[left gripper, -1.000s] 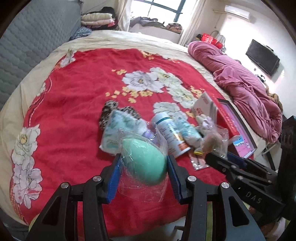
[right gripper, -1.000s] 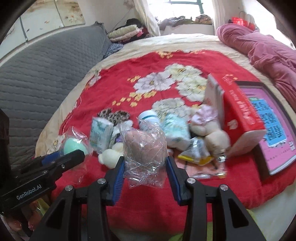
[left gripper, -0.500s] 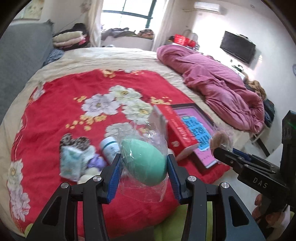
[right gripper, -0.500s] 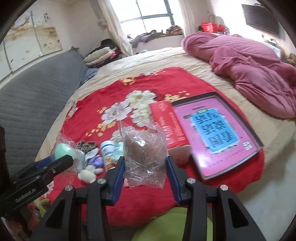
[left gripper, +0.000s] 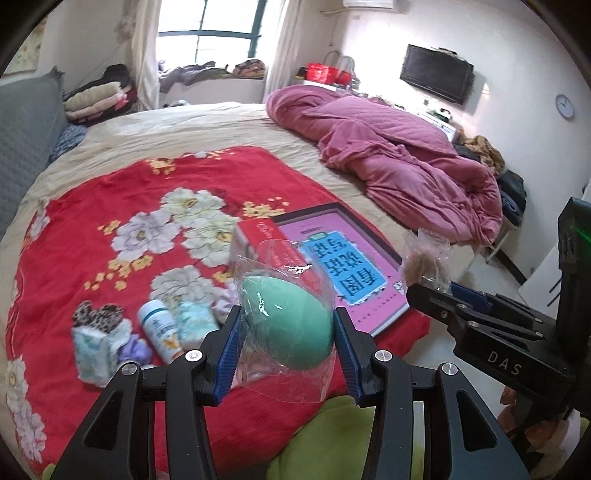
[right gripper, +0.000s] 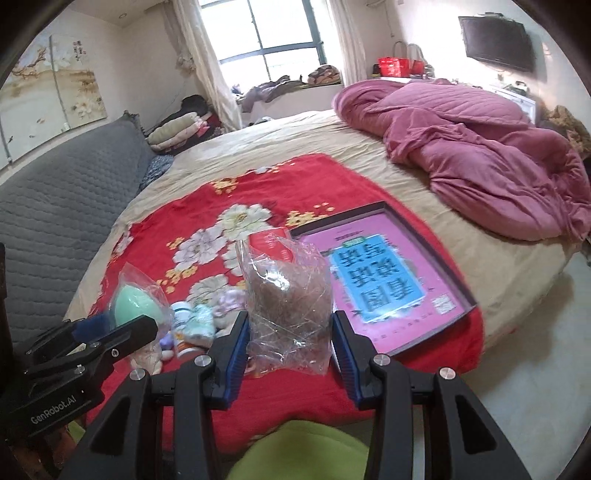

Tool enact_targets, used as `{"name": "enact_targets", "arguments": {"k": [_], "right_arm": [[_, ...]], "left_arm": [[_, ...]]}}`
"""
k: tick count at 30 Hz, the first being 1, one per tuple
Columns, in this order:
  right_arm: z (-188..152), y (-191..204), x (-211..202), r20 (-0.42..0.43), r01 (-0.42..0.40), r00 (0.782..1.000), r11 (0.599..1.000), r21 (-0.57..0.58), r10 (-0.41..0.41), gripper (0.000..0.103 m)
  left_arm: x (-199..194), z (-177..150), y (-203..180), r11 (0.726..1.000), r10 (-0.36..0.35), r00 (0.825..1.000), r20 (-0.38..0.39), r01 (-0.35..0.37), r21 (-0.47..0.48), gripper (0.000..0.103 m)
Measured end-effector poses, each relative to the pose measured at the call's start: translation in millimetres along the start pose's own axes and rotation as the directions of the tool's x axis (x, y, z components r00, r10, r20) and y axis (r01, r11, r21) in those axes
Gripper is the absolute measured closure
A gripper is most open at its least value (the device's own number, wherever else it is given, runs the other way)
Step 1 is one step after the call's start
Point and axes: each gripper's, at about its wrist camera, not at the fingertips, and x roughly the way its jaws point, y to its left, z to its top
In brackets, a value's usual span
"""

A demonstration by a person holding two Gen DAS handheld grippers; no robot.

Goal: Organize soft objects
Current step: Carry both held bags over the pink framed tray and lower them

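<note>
The left gripper point(left gripper: 287, 334) is clamped on a green egg-shaped sponge point(left gripper: 286, 325) in a clear wrapper, its narrow end tipped up and away from the camera. The right gripper point(right gripper: 289, 334) is clamped on a crinkled clear bag of brownish fibrous stuff point(right gripper: 288, 299), standing upright between the blue pads. Both are held in the air near the bed's edge. The open pink-lined box point(right gripper: 384, 284) lies ahead and slightly right of both grippers; the right gripper looks nearer to it, so it would probably drop its bag first. The box's long axis runs away from the camera, with its red lid point(left gripper: 258, 240) standing at its left side. To the left lie the leftovers: a white bottle point(left gripper: 160, 330), small tissue packs point(left gripper: 92, 350) and a leopard-print piece point(left gripper: 98, 314), on the red flowered blanket point(left gripper: 92, 206). Farther off, a bunched pink quilt point(left gripper: 399, 162) lies on the beige bed; beyond are a window point(right gripper: 273, 33) and a wall television point(left gripper: 436, 77).
</note>
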Motion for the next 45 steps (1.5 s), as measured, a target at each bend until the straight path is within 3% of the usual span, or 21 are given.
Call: {"name": "enact_targets", "arguments": {"k": [12, 26, 45], "right_arm": [[18, -58, 12, -0.015, 0.066, 0.998, 0.997, 0.031, -0.066, 0.059], [32, -114, 53, -0.059, 0.119, 0.992, 0.991, 0.058, -0.115, 0.059], [17, -172, 123, -0.183, 0.157, 0.974, 0.982, 0.102, -0.137, 0.059]], "left_arm": [[63, 28, -56, 0.996, -0.06, 0.996, -0.071, 0.064, 0.055, 0.054], [142, 37, -96, 0.992, -0.055, 0.985, -0.161, 0.073, 0.104, 0.054], [223, 10, -125, 0.981, -0.04, 0.956, -0.29, 0.092, 0.169, 0.054]]}}
